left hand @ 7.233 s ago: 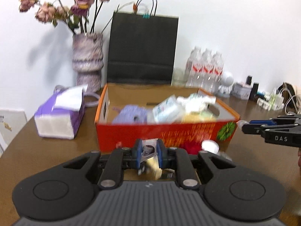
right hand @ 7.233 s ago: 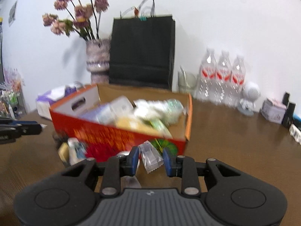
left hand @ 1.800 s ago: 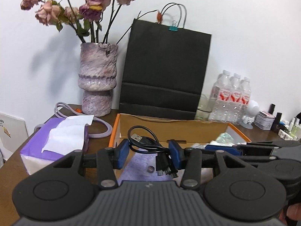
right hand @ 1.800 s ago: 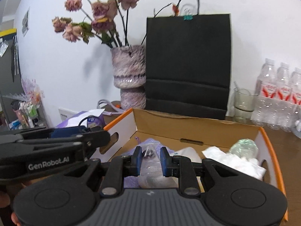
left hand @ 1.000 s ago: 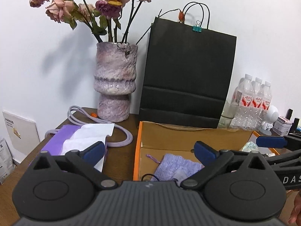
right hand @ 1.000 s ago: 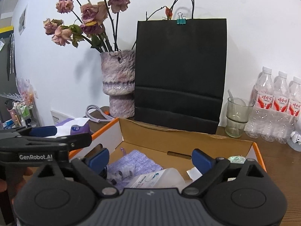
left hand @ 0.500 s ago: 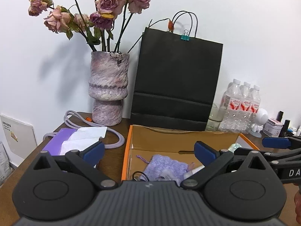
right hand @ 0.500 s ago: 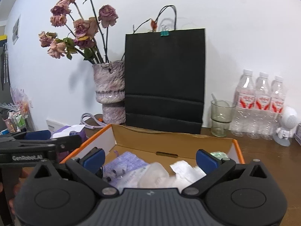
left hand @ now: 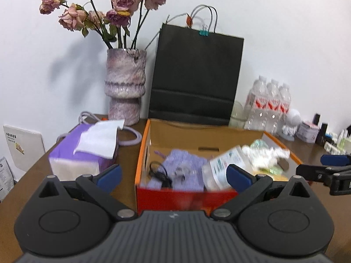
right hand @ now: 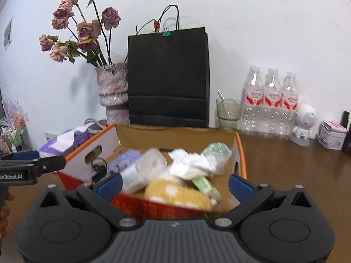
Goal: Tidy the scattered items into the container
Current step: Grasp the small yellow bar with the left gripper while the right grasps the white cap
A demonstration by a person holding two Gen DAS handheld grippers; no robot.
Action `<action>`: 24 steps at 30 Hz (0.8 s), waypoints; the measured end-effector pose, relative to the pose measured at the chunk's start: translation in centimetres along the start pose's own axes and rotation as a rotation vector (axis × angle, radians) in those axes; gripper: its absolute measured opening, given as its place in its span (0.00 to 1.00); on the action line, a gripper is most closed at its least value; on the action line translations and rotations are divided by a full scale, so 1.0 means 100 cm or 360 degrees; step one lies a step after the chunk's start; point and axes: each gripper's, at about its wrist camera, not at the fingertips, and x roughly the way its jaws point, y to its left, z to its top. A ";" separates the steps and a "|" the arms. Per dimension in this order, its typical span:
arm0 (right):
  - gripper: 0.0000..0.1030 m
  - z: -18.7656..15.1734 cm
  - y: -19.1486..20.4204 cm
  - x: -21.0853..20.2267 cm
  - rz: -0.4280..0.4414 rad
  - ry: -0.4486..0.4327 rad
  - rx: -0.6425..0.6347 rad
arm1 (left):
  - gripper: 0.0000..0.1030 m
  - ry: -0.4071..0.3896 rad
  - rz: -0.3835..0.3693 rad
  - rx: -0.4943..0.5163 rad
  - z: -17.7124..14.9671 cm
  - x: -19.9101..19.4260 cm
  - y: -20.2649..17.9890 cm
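Observation:
An orange and red cardboard box [left hand: 143,151] stands on the brown table, straight ahead of both grippers. In it lie a black cable [left hand: 161,175], a purple knit pouch [left hand: 186,164], a clear labelled pack [left hand: 221,166], white crumpled wrapping [right hand: 190,164], a green packet [right hand: 216,149] and a yellow dotted item [right hand: 175,194]. My left gripper [left hand: 173,175] is open and empty, just short of the box's front wall. To its right, my right gripper [right hand: 174,184] is also wide open and empty, at the front right of the box [right hand: 175,135].
A purple tissue box [left hand: 87,153] sits left of the box. Behind stand a vase of dried roses [left hand: 125,87] and a black paper bag [left hand: 195,76]. At the back right are water bottles [right hand: 269,103], a glass [right hand: 228,114], a white figure [right hand: 306,120] and a tin [right hand: 331,134].
The left gripper let go of the black cable and the right gripper of a small bag, both over the box. Both then opened wide and drew back, so the box's front wall shows.

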 end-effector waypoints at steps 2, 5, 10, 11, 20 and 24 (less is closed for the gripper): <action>1.00 -0.010 -0.002 -0.005 -0.0007 0.0026 -0.0007 | 1.00 0.0031 0.0009 0.0022 -0.008 -0.003 -0.002; 1.00 -0.026 -0.004 -0.007 -0.0024 0.0077 -0.0023 | 1.00 0.0084 0.0018 0.0044 -0.020 -0.005 -0.004; 1.00 -0.052 -0.008 -0.001 -0.0070 0.0174 -0.0027 | 1.00 0.0176 0.0025 0.0077 -0.040 -0.002 -0.009; 1.00 -0.056 -0.009 0.002 -0.0080 0.0193 -0.0033 | 1.00 0.0190 0.0023 0.0084 -0.045 -0.002 -0.010; 1.00 -0.075 -0.006 0.020 -0.0135 0.0280 -0.0090 | 1.00 0.0281 0.0061 0.0089 -0.069 0.013 -0.023; 1.00 -0.078 -0.002 0.028 -0.0159 0.0302 -0.0116 | 0.97 0.0293 0.0059 0.0066 -0.071 0.017 -0.027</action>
